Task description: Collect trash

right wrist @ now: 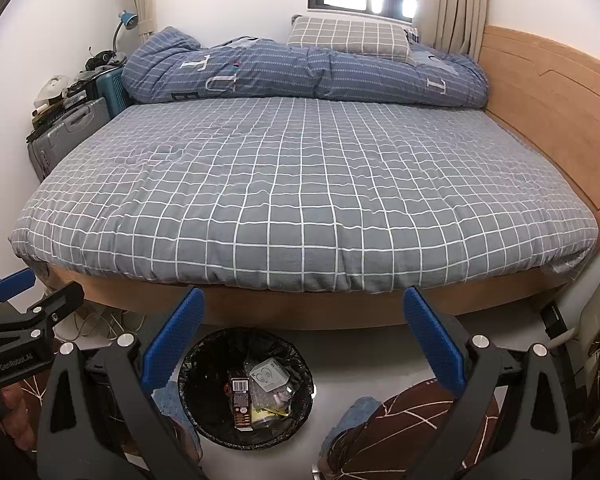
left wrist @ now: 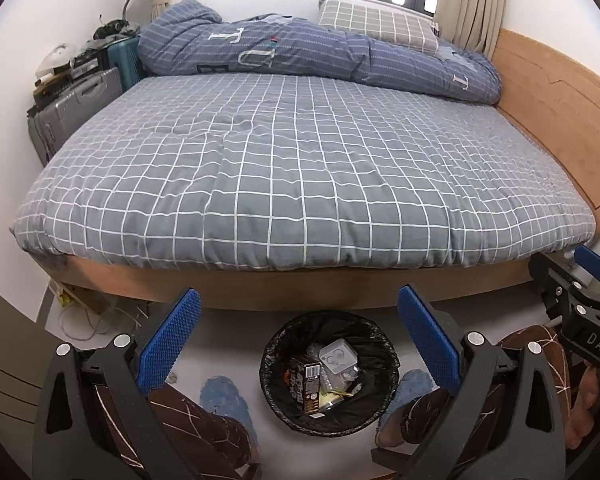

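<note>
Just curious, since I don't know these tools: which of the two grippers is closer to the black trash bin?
Left, seemingly. The left gripper hangs with the trash bin centred between its fingers; the right gripper is off to the bin's right side.

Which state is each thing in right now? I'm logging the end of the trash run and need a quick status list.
Left hand-held gripper: open, empty.
Right hand-held gripper: open, empty.
Trash bin: upright on the floor, black liner in, partly filled with a box and wrappers.
Bed sheet: spread flat, no trash visible on it.
Duvet: bunched along the far side of the bed.
Pillow: lying on the duvet.
</note>
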Motion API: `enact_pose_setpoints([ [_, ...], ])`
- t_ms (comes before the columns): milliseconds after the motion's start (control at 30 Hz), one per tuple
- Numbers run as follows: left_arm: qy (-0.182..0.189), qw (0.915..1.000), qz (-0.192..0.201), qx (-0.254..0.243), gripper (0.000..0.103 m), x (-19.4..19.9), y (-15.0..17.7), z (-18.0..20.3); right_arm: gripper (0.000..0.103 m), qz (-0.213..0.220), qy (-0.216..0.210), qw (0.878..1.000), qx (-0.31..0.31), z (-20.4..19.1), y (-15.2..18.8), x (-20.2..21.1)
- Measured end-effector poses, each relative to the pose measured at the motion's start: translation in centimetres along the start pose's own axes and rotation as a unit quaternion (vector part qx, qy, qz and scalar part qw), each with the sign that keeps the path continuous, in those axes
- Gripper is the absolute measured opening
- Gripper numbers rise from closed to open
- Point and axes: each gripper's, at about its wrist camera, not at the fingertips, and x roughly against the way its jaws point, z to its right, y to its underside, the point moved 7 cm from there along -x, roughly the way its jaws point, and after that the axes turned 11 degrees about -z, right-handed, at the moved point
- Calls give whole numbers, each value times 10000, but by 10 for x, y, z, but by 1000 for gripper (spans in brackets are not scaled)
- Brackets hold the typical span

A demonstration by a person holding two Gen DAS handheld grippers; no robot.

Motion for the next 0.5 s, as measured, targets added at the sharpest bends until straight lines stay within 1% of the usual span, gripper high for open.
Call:
enact_pose_setpoints([
  [500, -92, 9997, 124, -169, 97, 3, -1, 3, 95, -10, -24, 10000, 4, 0, 0, -2],
])
